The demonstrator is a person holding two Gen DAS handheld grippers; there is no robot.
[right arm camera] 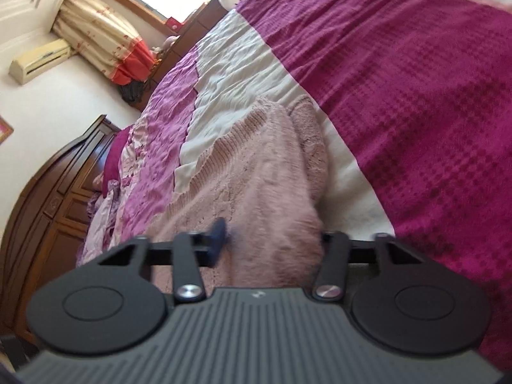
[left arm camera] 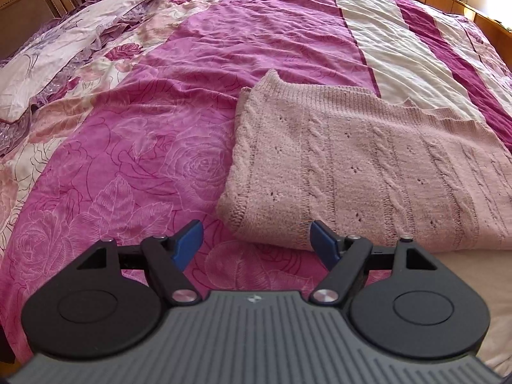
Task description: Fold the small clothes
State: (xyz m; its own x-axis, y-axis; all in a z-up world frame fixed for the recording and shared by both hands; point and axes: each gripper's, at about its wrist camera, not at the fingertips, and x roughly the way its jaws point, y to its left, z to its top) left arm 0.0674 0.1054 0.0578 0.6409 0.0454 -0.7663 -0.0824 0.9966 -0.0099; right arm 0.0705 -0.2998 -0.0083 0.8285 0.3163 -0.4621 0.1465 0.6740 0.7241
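Left wrist view showed us the pink knitted sweater [left arm camera: 368, 172] lying folded flat on the bedspread [left arm camera: 134, 166], to the right of centre and near the bed's near edge. Our left gripper [left arm camera: 256, 244] hovered just short of the sweater's near-left corner, its blue fingers spread wide apart with nothing between them.

From the right wrist view, our right gripper [right arm camera: 272, 240] sat over the same sweater [right arm camera: 256, 172], with knit bunched up between its fingers. One blue finger [right arm camera: 219, 227] showed against the wool; the other was hidden behind the fabric, so we could not tell whether the jaws had closed on it or merely straddled it.

We judged the garment soft, limp and fairly thick, light enough to lift by an edge but likely to sag and stretch. Its open cable knit could snag on a fingertip. We reckoned the ribbed hem or a folded corner, where layers stack, would give the firmest hold.

We could read no brand, label or writing on the sweater or bedding; only a small unreadable emblem marked each gripper body.
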